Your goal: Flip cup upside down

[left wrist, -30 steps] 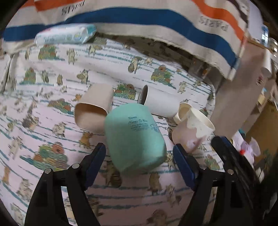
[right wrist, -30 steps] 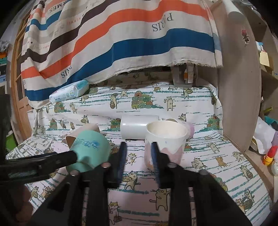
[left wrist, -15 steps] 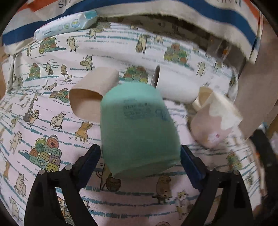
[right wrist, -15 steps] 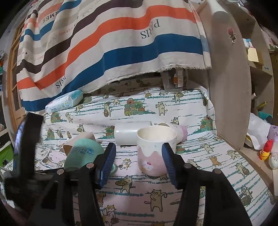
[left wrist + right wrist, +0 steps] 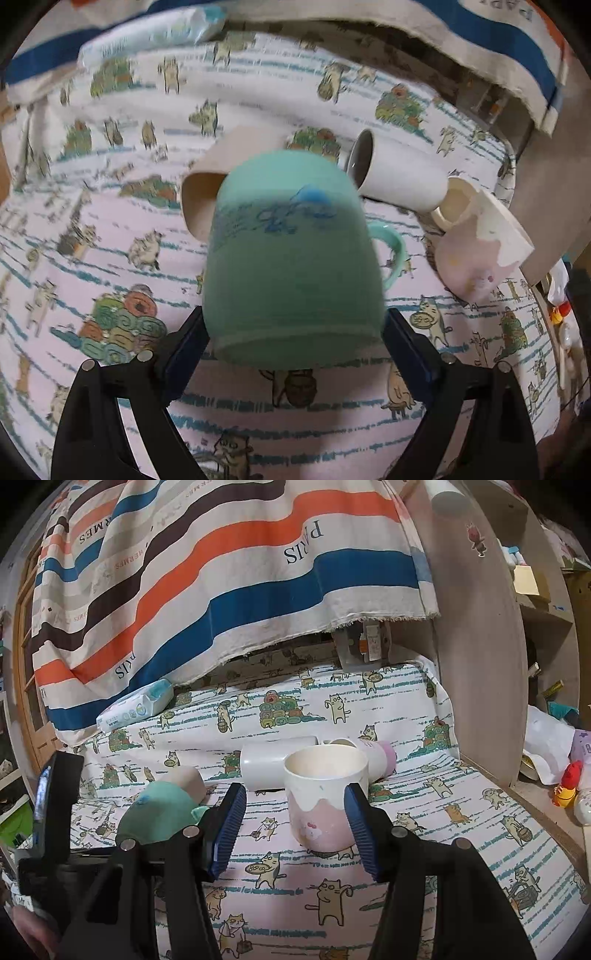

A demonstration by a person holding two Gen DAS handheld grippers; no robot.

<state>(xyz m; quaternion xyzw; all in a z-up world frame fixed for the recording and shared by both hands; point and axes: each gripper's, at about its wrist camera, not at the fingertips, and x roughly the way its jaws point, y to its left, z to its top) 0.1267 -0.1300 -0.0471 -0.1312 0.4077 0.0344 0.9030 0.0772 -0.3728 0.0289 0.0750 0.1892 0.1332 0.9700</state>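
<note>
Green mug is gripped between the jaws of the left gripper, rim nearest the jaws. The pink-and-cream cup stands upright between the spread jaws of the right gripper, ungrasped.

From my left wrist view, the handled cup sits dead centre on the printed cloth. A tumbler lies behind it at 11 o'clock, a cylinder cup on its side at 1 o'clock, a drip-rimmed mug at 3 o'clock. A wipes pack lies far back at 11 o'clock.
</note>
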